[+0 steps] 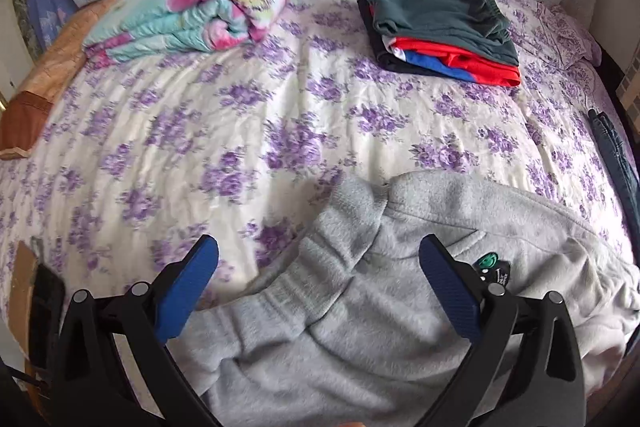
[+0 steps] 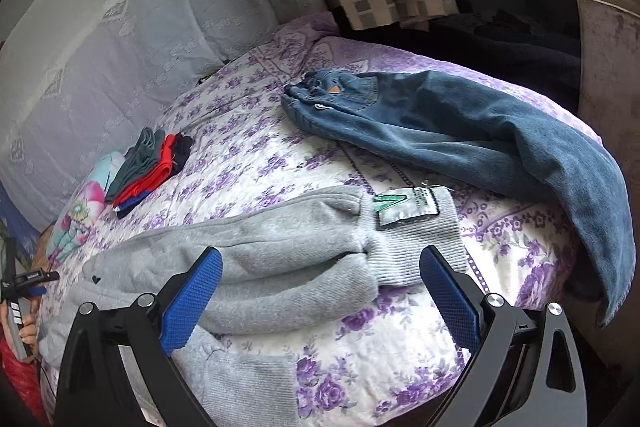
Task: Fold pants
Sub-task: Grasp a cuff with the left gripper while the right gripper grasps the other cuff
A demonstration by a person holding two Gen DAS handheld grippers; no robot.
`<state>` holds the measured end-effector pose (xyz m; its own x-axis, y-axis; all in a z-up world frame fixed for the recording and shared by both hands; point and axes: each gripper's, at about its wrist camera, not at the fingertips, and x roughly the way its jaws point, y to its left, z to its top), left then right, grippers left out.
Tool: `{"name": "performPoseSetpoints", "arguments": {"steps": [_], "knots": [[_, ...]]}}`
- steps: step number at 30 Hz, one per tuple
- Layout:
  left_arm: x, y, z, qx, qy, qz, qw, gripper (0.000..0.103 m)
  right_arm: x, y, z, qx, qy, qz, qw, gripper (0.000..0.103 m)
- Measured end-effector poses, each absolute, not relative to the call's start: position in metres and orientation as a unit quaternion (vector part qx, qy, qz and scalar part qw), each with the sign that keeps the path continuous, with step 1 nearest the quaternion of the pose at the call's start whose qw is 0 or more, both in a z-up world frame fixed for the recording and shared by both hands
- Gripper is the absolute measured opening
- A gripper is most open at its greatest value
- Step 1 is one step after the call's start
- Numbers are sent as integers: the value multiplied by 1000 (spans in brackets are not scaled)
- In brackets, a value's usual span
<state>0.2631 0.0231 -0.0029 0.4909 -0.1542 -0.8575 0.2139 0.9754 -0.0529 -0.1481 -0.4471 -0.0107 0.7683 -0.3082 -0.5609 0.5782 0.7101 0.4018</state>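
Observation:
Grey fleece sweatpants (image 1: 380,307) lie spread on the floral bedspread (image 1: 200,147), waistband end under the left wrist view. My left gripper (image 1: 318,291) hovers open just above the waist area, blue pads apart, nothing held. In the right wrist view the grey sweatpants (image 2: 288,263) show a leg with a ribbed cuff (image 2: 416,247) and a sewn label (image 2: 404,207). My right gripper (image 2: 320,295) is open above the leg near that cuff. The other leg's cuff lies lower, near the bed's front edge.
A stack of folded clothes (image 1: 440,27), dark green on top of red and blue, sits at the back right. A rolled floral quilt (image 1: 208,3) lies back left. Blue jeans (image 2: 460,131) sprawl over the bed's right side. A hand (image 2: 24,331) holds the other gripper at far left.

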Motion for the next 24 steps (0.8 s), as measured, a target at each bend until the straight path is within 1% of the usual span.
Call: {"name": "performPoseSetpoints", "arguments": {"steps": [4,7,11,12,13,14,15,16,17,18,20,22,24], "knots": [[297,6,-27,17,531,-104,841,98,-146,-459,-14,319,235,-244,885,99],[310,2,-46,10,550,-97,829,98,-144,-463,-13,313,236,-253,885,99],[313,-2,-65,-41,577,-165,799,97,-146,-469,-11,302,235,-264,886,99],[311,-6,-67,-28,570,-165,804,94,-147,-472,-11,303,234,-265,885,99],[306,-11,-66,-3,555,-154,818,76,-147,-474,-12,305,233,-265,884,99],[301,-17,-66,22,541,-147,828,61,-149,-476,-13,308,231,-264,884,99],[297,-21,-64,35,531,-146,834,57,-150,-478,-14,310,228,-262,885,99],[294,-23,-62,40,519,-143,842,46,-151,-480,-15,313,225,-261,885,99],[289,-25,-58,46,507,-145,849,41,-151,-482,-17,317,222,-259,885,99],[284,-25,-54,52,495,-143,855,40,-150,-485,-19,320,222,-257,884,99],[274,-25,-43,54,471,-142,869,33,-147,-491,-24,319,225,-255,885,99],[268,-20,-30,46,451,-139,880,32,-143,-500,-30,319,242,-271,876,99],[264,-14,-16,25,432,-137,891,31,-147,-508,-35,336,240,-273,869,99]]}}
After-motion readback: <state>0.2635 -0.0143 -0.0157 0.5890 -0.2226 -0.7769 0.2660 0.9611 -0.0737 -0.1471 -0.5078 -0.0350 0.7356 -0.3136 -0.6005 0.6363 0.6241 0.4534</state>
